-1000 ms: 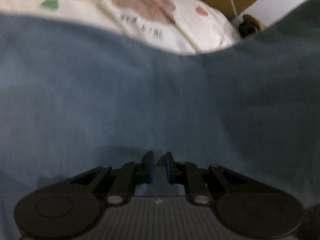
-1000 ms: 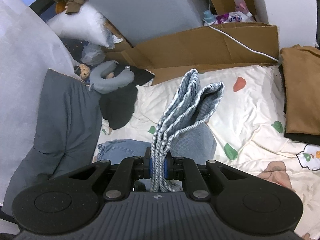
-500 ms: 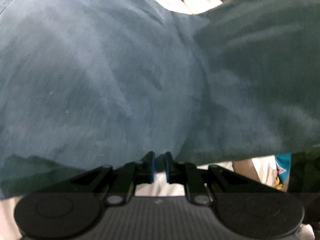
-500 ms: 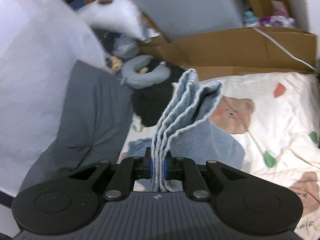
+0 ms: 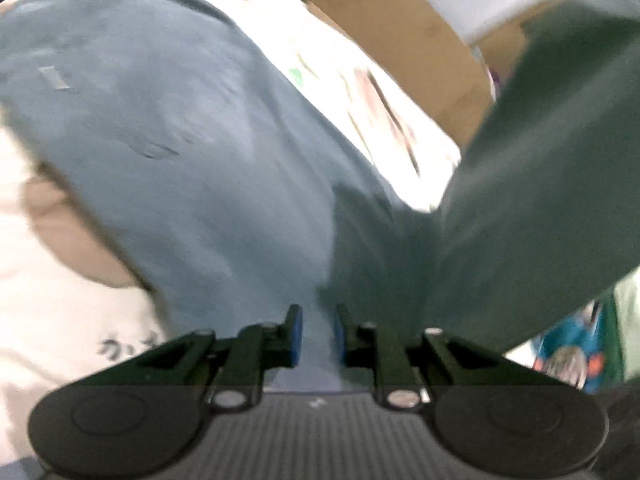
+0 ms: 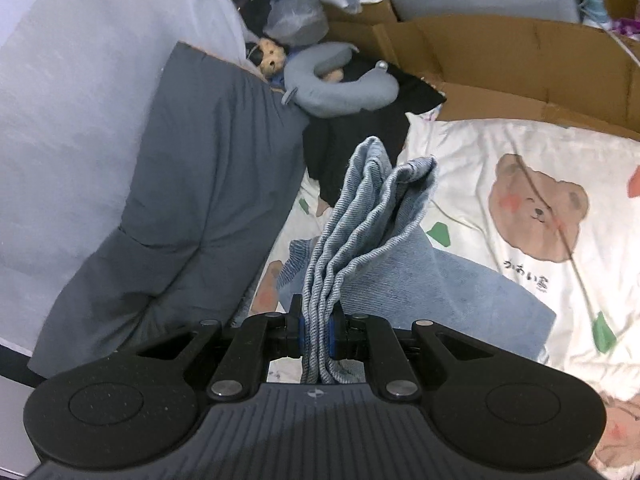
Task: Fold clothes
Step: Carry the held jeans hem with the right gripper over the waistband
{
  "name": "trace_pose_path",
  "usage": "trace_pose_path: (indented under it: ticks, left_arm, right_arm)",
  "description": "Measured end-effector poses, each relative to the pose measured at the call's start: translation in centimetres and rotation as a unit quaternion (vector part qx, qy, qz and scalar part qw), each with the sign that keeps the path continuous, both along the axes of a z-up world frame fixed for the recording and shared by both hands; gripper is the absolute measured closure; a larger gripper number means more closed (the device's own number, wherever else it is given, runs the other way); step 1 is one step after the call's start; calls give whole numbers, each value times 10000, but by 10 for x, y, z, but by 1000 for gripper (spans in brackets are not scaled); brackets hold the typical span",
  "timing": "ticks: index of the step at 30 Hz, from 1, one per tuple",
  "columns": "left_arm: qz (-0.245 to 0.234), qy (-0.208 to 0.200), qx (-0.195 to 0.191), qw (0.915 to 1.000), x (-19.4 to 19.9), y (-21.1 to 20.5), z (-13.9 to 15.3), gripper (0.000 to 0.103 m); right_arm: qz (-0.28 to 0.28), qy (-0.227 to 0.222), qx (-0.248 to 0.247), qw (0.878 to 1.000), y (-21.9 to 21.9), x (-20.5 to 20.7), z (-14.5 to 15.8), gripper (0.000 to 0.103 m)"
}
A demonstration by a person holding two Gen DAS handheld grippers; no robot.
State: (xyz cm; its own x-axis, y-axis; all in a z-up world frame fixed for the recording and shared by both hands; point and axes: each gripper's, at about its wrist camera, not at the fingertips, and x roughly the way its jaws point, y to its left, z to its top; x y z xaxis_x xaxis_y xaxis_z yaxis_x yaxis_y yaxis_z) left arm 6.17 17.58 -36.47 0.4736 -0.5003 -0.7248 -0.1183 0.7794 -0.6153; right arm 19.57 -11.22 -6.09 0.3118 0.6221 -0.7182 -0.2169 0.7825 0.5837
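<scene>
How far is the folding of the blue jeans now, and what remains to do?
Midway, it seems. Done: the right tongs pinch a bunched stack of several denim layers of the blue jeans. In hand: the rest trails onto the bear-print sheet, and the left tongs are opening with denim between them. Left: laying the stack flat; no tidy fold lies on the sheet yet.

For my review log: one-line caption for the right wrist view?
Right gripper clamps bunched denim above a bear-print sheet.
</scene>
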Motion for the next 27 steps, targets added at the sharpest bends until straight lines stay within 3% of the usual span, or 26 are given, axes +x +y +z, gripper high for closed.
trace_pose_path:
  ticks: [6,12,21,27]
  left_arm:
    - [795,-29,-120,9968,-17,38,13,86]
    - [1634,-314,-191,9859,-19,62,26,82]
    - [2167,-258,-22,9759,-32,92,22,82]
    - [2309,-257,143,9725,-39,106,28,82]
  right_arm:
    - [335,184,20,9993,38,21,-23,94]
    - [498,442,100,9977,72,39,-57,94]
    - [289,690,198,9970,122,66,-128,93]
    - [192,589,256,9978,145,74,-146,93]
